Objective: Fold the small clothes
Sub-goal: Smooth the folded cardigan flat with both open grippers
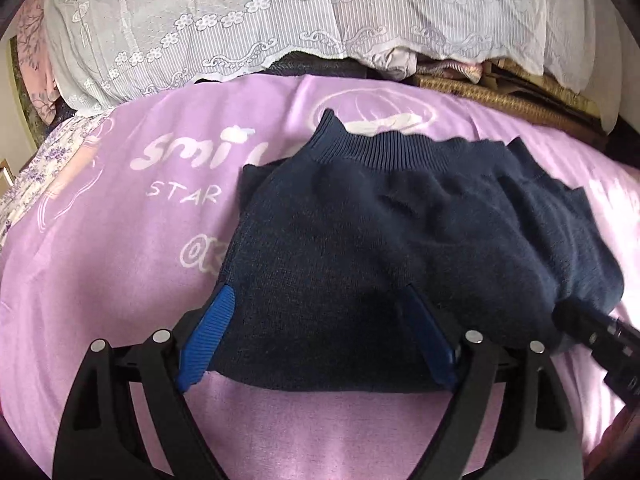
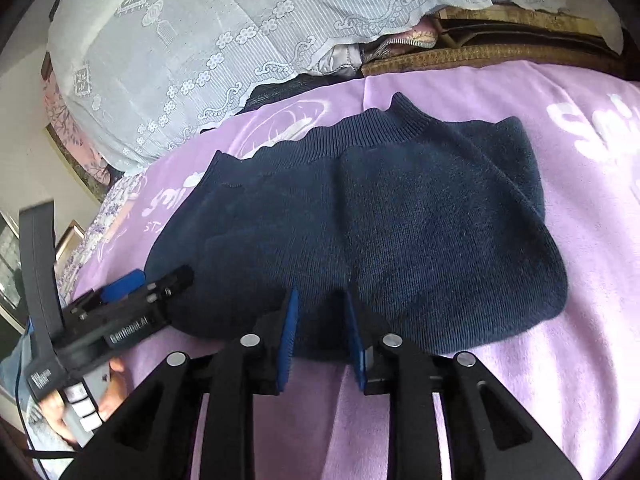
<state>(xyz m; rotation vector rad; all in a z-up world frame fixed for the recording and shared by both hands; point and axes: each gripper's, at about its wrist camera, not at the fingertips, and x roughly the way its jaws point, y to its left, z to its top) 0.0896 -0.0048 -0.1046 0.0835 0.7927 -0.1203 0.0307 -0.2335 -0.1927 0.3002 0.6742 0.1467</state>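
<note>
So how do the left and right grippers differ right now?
The left gripper has its jaws spread wide, straddling the near edge of the navy sweater; the right gripper has only a narrow gap, with sweater edge between its pads. Both have blue pads and sit over the sweater's near edge on the purple sheet.

- Knit garment [image 1: 400, 248]: dark navy, ribbed band along 12 o'clock edge.
- Bed sheet [image 1: 120, 280]: lilac, white lettering and line drawings.
- Lace cover [image 1: 240, 20], 12 o'clock: white, flower pattern.
- Gripper pads [image 2: 289, 340]: blue; frames black.
</note>
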